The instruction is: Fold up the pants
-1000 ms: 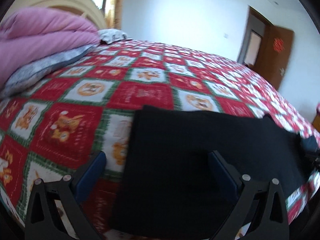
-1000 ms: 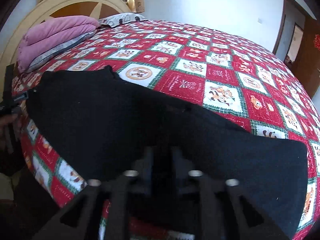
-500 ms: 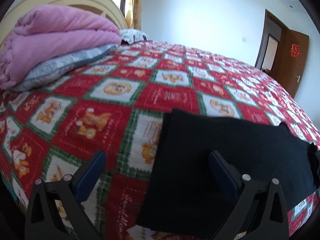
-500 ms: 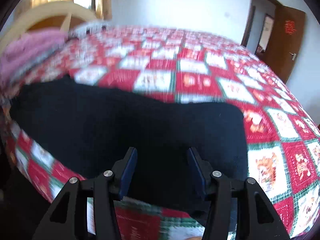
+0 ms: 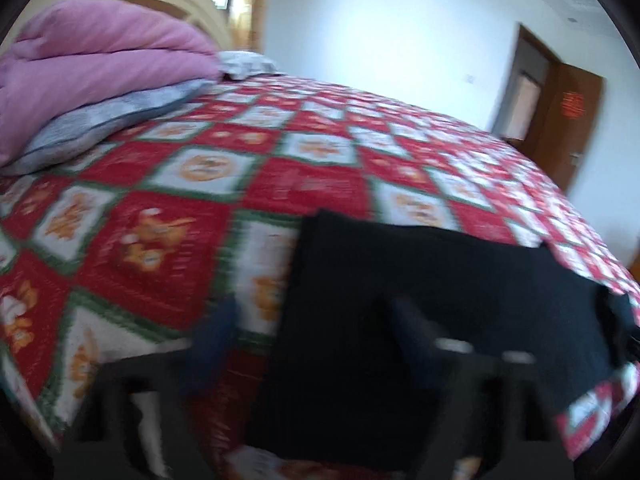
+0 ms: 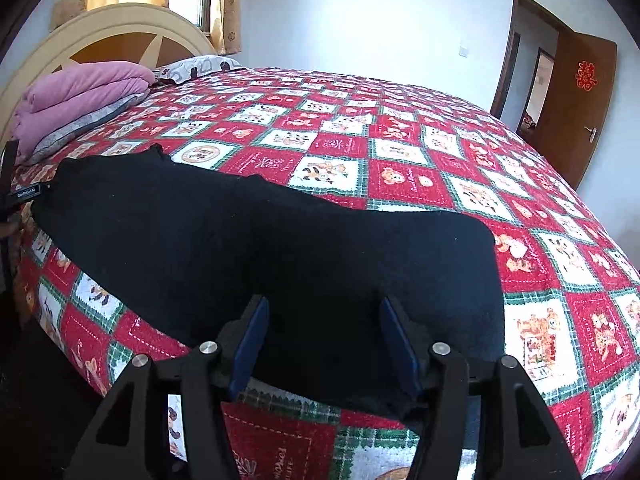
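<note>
We see black pants (image 6: 248, 248) lying flat along the near edge of a bed (image 6: 400, 152) with a red, white and green quilt. Our right gripper (image 6: 324, 340) hovers over them, jaws spread and holding nothing. Our left gripper (image 5: 312, 344) is blurred, jaws also apart, over one end of the pants (image 5: 420, 300). Pink bedding (image 5: 88, 68) sits by the headboard (image 6: 112, 32).

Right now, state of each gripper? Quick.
Left gripper: open, holding nothing, fingers straddling the edge of the black pants; view blurred.
Right gripper: open, holding nothing, over the pants.
</note>
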`<act>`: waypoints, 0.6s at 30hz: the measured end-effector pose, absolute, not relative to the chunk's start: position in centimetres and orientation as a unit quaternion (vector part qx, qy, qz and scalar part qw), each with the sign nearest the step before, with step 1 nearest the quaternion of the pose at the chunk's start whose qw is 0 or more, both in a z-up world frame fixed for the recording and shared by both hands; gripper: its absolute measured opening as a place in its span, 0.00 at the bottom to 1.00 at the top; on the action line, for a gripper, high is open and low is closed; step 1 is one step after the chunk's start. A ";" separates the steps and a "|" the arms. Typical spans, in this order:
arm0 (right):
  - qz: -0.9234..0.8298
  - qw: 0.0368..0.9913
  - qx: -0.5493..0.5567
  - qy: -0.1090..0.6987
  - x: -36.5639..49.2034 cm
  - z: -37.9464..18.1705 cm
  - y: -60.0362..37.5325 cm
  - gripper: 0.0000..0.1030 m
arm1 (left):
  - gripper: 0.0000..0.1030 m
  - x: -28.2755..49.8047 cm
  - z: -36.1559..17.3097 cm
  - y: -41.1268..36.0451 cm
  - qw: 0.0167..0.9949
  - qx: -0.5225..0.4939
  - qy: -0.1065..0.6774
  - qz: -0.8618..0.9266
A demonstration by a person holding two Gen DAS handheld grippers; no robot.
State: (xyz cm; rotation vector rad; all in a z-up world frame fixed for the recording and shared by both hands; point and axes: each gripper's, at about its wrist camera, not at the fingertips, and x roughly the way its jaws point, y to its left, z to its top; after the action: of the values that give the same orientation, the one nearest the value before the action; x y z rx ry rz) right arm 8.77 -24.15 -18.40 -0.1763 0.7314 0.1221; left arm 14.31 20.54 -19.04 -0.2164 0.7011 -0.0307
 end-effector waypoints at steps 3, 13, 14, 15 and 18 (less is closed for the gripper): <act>0.057 0.934 -0.075 0.345 8.6 -17.7 -24.5 0.58 | 0.25 14.3 -18.2 19.6 0.926 -0.103 0.363 -0.027; -0.002 0.940 -0.046 0.339 8.7 -15.1 -28.4 0.59 | 0.22 12.0 -11.3 17.8 0.913 -0.245 0.309 -0.102; -0.018 0.940 -0.037 0.338 8.8 -14.9 -29.4 0.59 | 0.22 12.0 -10.2 16.6 0.913 -0.247 0.302 -0.118; -0.037 0.941 -0.021 0.336 8.9 -14.7 -30.8 0.59 | 0.22 12.0 -8.7 14.7 0.911 -0.255 0.292 -0.144; -0.079 0.938 0.028 0.336 9.0 -14.5 -34.1 0.59 | 0.22 12.6 -5.8 10.3 0.908 -0.251 0.275 -0.190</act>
State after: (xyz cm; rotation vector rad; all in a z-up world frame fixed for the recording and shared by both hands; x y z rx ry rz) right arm 9.03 -34.12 -14.48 0.0572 0.6863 -0.1619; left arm 12.55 10.28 -5.83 -0.5174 0.5678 -0.3922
